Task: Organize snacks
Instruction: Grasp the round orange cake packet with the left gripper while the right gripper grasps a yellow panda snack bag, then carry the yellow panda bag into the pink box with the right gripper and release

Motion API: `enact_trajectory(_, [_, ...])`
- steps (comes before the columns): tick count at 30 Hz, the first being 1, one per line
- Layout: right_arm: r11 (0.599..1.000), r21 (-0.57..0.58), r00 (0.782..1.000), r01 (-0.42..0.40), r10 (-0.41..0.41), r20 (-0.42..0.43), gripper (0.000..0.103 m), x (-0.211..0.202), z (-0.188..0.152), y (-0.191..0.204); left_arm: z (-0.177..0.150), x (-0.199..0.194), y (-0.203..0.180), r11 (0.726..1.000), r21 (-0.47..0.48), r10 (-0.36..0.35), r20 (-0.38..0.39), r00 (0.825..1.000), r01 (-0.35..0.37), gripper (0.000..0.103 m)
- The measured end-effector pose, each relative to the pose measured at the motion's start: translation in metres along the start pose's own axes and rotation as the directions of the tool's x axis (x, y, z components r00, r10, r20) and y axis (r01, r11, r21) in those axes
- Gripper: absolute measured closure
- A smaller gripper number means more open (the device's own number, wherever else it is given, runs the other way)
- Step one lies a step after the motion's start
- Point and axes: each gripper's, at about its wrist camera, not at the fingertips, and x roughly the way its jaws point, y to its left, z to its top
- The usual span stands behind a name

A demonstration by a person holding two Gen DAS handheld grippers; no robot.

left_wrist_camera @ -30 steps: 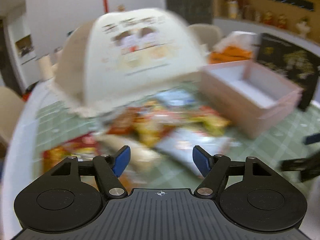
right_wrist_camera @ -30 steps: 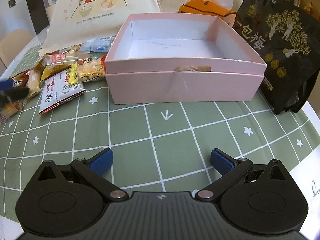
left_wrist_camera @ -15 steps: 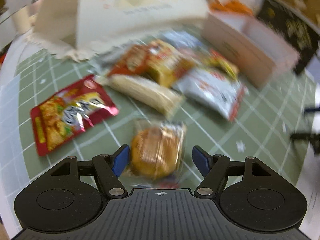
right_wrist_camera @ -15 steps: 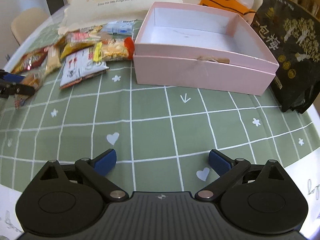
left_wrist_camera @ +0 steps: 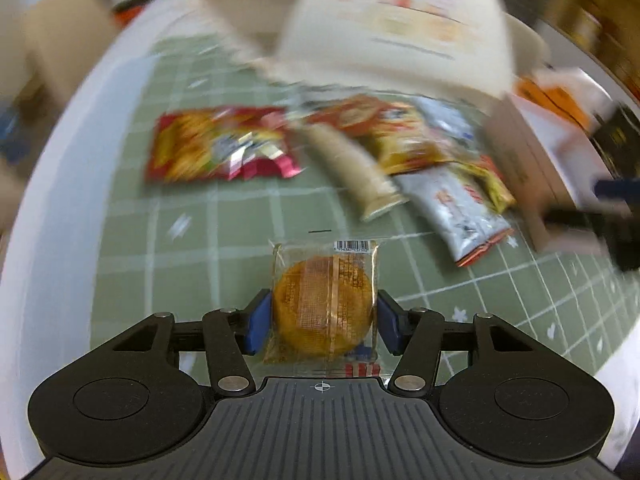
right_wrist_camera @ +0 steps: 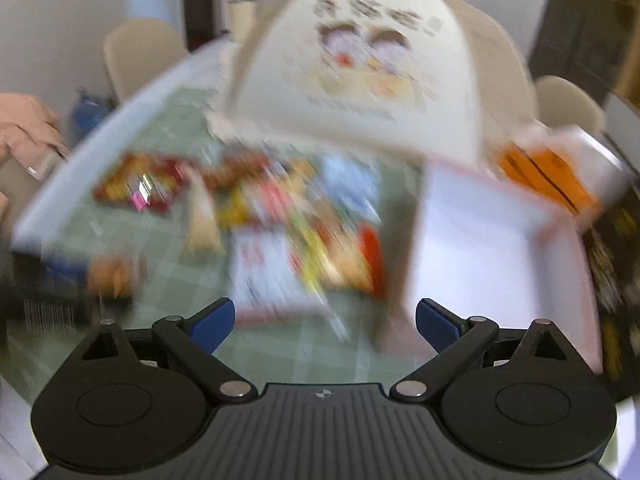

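Observation:
A round orange pastry in a clear wrapper (left_wrist_camera: pixel 322 312) sits between the blue pads of my left gripper (left_wrist_camera: pixel 323 322). The jaws are closing and the pads touch both sides of the packet. Beyond it, a pile of snacks lies on the green checked cloth: a red packet (left_wrist_camera: pixel 216 150), a beige stick packet (left_wrist_camera: pixel 352 172) and a silver packet (left_wrist_camera: pixel 460 208). My right gripper (right_wrist_camera: pixel 324 326) is open and holds nothing, above the cloth, facing the blurred snack pile (right_wrist_camera: pixel 296 216). The open pink box (right_wrist_camera: pixel 492 240) is to its right.
A cream tote bag (right_wrist_camera: pixel 360 60) with a cartoon print stands behind the snacks. An orange bag (right_wrist_camera: pixel 548 168) and a black bag (right_wrist_camera: pixel 616 248) lie past the box. A person's hand (right_wrist_camera: pixel 24 132) shows at the left. Chairs (right_wrist_camera: pixel 136 52) ring the white table's edge.
My left gripper dropped toward the table, came over the orange pastry and narrowed onto it. My right gripper rose and swung left, from the pink box to the snack pile.

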Motion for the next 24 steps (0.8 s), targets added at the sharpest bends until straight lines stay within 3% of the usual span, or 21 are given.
enact_trajectory(3, [0.998, 0.004, 0.997, -0.07, 0.07, -0.045, 0.005, 0.039, 0.05, 0.013, -0.014, -0.011, 0.007, 0.995, -0.096, -0.005, -0.006, 1.0, 0.005, 0.043])
enact_trajectory(8, [0.997, 0.053, 0.99, -0.056, 0.063, -0.13, 0.006, 0.127, 0.119, 0.025, -0.027, -0.021, 0.009, 0.989, -0.144, 0.035, -0.022, 0.999, -0.038, 0.043])
enact_trajectory(11, [0.993, 0.114, 0.985, 0.003, 0.017, -0.174, 0.01, 0.181, 0.14, 0.023, -0.032, -0.025, 0.012, 0.986, -0.163, 0.042, -0.018, 0.999, -0.045, 0.043])
enact_trajectory(14, [0.983, 0.18, 0.977, 0.039, 0.0, -0.213, 0.021, 0.217, 0.147, 0.019, -0.037, -0.027, 0.015, 0.983, -0.171, 0.068, -0.013, 0.998, -0.069, 0.043])
enact_trajectory(16, [0.975, 0.223, 0.98, -0.003, 0.047, -0.193, 0.028, 0.219, 0.149, 0.016, -0.039, -0.027, 0.018, 0.98, -0.178, 0.084, -0.013, 0.996, -0.085, 0.043])
enact_trajectory(22, [0.985, 0.14, 0.964, -0.101, 0.132, -0.231, 0.051, 0.191, 0.122, 0.024, -0.037, -0.026, 0.023, 0.98, -0.183, 0.08, -0.019, 0.997, -0.082, 0.043])
enact_trajectory(24, [0.982, 0.125, 0.955, -0.139, 0.166, -0.245, 0.051, 0.178, 0.107, 0.024, -0.034, -0.026, 0.022, 0.982, -0.172, 0.073, -0.015, 0.997, -0.074, 0.043])
